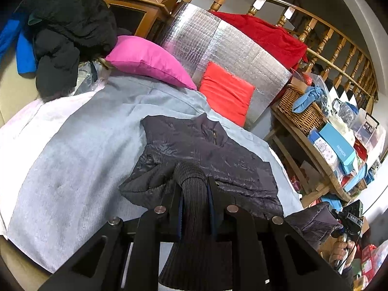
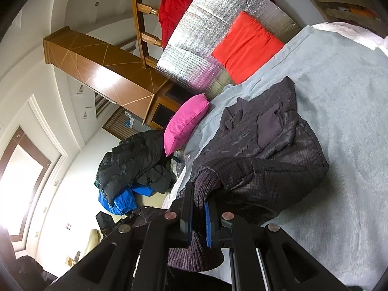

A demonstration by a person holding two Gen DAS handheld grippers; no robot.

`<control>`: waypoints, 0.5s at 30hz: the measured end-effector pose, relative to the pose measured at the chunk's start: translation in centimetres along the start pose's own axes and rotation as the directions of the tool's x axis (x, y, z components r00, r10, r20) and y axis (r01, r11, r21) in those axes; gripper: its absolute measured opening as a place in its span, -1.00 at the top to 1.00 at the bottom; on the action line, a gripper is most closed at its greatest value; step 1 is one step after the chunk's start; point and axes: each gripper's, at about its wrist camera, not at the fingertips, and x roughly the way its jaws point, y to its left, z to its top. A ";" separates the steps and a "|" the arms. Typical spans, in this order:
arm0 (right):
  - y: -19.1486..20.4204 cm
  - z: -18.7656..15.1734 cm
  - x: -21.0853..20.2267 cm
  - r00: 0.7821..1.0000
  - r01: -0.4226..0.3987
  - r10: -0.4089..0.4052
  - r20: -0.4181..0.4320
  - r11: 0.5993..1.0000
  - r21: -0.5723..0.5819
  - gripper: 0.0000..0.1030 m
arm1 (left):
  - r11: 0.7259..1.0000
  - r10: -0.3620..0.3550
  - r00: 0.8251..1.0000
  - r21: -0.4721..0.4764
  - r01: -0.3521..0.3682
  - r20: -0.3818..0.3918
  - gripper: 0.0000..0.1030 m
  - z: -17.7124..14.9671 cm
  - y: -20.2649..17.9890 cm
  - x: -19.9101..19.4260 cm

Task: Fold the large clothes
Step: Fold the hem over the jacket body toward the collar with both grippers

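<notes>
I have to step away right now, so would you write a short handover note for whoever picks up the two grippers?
Left gripper: shut on a ribbed cuff of the dark jacket.
Right gripper: shut on the other ribbed cuff.
The jacket lies front up on the grey bed cover, collar toward the pink pillow.
Done: jacket spread out, both cuffs gripped.
Left: fold the sleeves across the body, then fold the body.

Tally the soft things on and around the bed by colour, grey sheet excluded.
Dark purple-grey quilted jacket: 1
Pink pillow: 1
Orange-red cushion: 1
Red cloth on the wooden railing: 1
Black puffer jacket: 1
Blue garment: 1
Total: 6
</notes>
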 end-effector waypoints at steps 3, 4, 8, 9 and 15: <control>0.2 0.5 0.3 1.000 0.000 0.000 0.006 1.000 -0.003 0.85 | 1.000 0.002 1.000 -0.002 -0.002 0.005 0.66 0.3 -0.1 0.0; 0.2 0.7 0.4 1.000 -0.001 0.001 0.009 1.000 -0.003 0.85 | 1.000 0.002 1.000 -0.002 -0.002 0.007 0.66 0.4 -0.1 0.0; 0.5 0.7 0.3 1.000 -0.006 0.006 0.022 1.000 -0.002 0.85 | 1.000 -0.001 1.000 -0.004 0.001 0.014 0.66 0.2 -0.1 -0.4; 0.4 0.6 0.2 1.000 -0.007 0.007 0.024 1.000 0.000 0.85 | 1.000 -0.001 1.000 -0.003 0.001 0.013 0.66 0.0 -0.1 -0.5; 0.0 -0.5 -0.4 1.000 0.002 -0.002 0.018 1.000 0.011 0.85 | 1.000 0.006 1.000 0.012 -0.006 0.005 0.66 -0.5 -0.2 -0.8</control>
